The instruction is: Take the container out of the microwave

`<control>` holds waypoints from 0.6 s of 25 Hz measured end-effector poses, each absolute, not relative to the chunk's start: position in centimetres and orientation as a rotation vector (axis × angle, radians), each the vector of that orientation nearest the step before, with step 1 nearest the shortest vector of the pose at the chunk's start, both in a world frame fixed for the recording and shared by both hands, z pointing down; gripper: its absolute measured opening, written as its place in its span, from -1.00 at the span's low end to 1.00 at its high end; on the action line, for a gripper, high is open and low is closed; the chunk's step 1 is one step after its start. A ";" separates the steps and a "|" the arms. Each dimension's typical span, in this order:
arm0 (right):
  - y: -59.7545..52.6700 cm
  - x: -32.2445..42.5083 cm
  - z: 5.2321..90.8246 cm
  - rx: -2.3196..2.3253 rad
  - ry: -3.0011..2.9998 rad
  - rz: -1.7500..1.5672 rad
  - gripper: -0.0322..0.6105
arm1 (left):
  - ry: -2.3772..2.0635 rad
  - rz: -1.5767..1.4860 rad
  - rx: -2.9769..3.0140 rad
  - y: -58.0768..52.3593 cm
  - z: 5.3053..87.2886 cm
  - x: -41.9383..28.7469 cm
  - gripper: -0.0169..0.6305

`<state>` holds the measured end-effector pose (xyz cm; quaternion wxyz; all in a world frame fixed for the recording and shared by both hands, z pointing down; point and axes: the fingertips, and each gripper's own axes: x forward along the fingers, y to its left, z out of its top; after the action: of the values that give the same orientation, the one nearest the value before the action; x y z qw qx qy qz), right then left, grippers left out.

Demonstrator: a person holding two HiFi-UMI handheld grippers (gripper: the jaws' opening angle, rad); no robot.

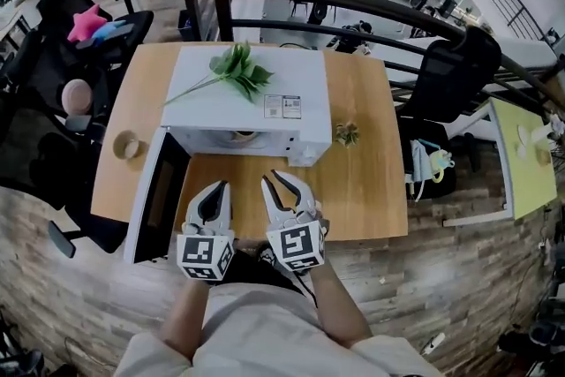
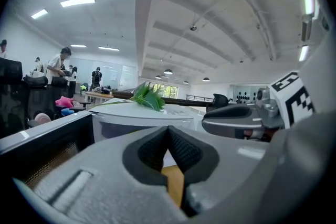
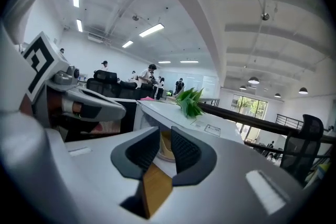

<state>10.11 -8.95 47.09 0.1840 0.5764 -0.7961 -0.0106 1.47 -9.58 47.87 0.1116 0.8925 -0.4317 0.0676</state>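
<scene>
A white microwave (image 1: 252, 106) stands on the wooden table (image 1: 362, 190) with its door (image 1: 161, 194) swung open to the left. Inside the cavity sits a pale round container (image 1: 243, 137); only its top shows. In the right gripper view the container (image 3: 167, 148) appears through the narrow gap between the jaws. Both grippers hover over the table in front of the opening, side by side. My left gripper (image 1: 215, 188) is shut and holds nothing; its jaws meet at the tip (image 2: 168, 131). My right gripper (image 1: 281, 181) is slightly open and holds nothing (image 3: 165, 136).
A green leafy sprig (image 1: 234, 68) lies on top of the microwave. A roll of tape (image 1: 129, 146) sits on the table left of the door, a small dried plant (image 1: 346, 134) to the right. A dark railing (image 1: 353, 0) runs behind; chairs stand at both sides.
</scene>
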 end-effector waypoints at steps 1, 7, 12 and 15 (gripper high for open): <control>-9.3 9.9 47.8 1.598 -2.234 -0.024 -0.64 | -1.280 0.203 2.604 -9.7 48.2 1.2 -0.94; -12.5 9.3 51.6 1.482 -2.174 -0.024 -0.64 | -1.354 0.231 2.545 -11.7 50.5 -0.5 -0.94; -15.1 8.2 53.9 1.399 -2.134 -0.056 -0.64 | -1.381 0.264 2.494 -13.7 52.8 -2.1 -0.94; -16.7 7.6 55.2 1.374 -2.127 -0.037 -0.64 | -1.372 0.271 2.467 -14.6 53.8 -2.6 -0.94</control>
<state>7.59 -16.71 55.15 0.2999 0.5175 -0.8013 -0.0141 -2.61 -14.65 53.83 0.1522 0.8598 -0.4782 0.0946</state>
